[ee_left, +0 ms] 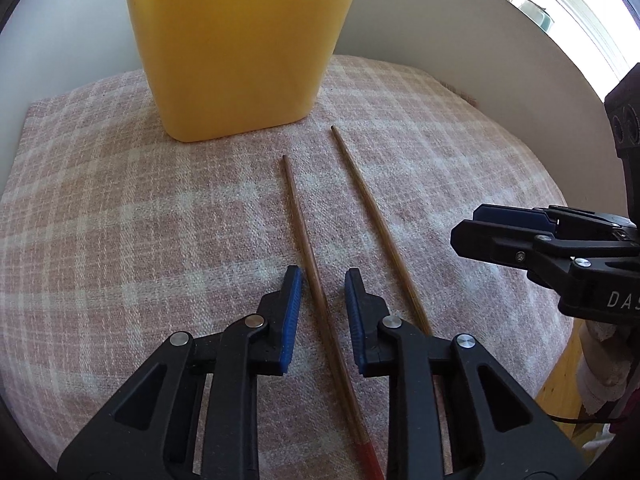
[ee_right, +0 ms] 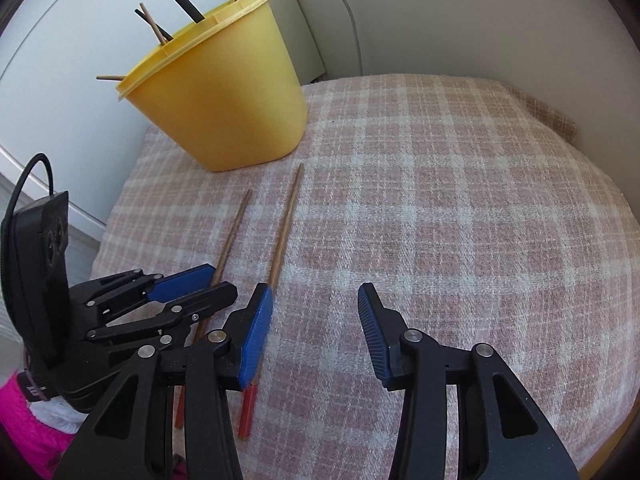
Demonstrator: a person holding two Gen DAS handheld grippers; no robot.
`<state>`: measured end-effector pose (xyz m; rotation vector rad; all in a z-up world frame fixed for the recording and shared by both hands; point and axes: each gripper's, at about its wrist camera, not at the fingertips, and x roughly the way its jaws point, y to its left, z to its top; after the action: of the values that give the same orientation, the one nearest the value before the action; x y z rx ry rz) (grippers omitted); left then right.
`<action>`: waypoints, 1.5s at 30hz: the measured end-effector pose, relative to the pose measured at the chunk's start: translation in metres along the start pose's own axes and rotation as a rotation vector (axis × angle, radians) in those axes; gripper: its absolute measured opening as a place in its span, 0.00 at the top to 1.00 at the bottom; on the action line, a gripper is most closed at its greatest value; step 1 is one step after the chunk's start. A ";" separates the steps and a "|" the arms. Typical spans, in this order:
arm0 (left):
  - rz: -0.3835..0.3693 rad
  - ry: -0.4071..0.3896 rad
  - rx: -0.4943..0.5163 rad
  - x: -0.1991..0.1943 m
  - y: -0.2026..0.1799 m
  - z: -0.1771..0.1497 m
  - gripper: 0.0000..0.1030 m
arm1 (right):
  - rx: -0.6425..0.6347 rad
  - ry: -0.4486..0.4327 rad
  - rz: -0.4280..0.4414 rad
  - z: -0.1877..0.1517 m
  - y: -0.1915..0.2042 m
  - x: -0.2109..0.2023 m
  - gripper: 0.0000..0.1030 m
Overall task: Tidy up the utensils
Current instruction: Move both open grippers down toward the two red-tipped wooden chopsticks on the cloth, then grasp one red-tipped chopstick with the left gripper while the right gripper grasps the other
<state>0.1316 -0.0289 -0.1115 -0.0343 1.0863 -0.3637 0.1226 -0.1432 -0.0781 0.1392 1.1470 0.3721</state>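
A pink plaid cloth [ee_left: 120, 208] covers the worktop. At the upper left of both views stands a yellow tub [ee_left: 240, 48] with sticks poking from its rim. Two chopsticks lie side by side below it. The left claw [ee_left: 320, 300], open, straddles the left chopstick [ee_left: 304, 240] without touching it. The right chopstick [ee_right: 286, 224] lies just outside the right claw [ee_right: 316, 320], which is open and empty.

**Lettering on the Gripper**

One piece of text can be read: white capitals "DA", followed by what may be an "S", cut off by the frame edge. It stands on the black body of the right gripper [ee_left: 466, 229], seen from the left wrist view.
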 end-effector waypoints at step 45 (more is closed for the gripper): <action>-0.090 -0.079 -0.096 -0.066 0.063 -0.018 0.96 | -0.046 0.074 -0.092 0.017 0.033 0.040 0.95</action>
<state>0.1062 0.0534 -0.0763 -0.1818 1.0258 -0.3878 0.1448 -0.0963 -0.0963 0.0324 1.2120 0.3237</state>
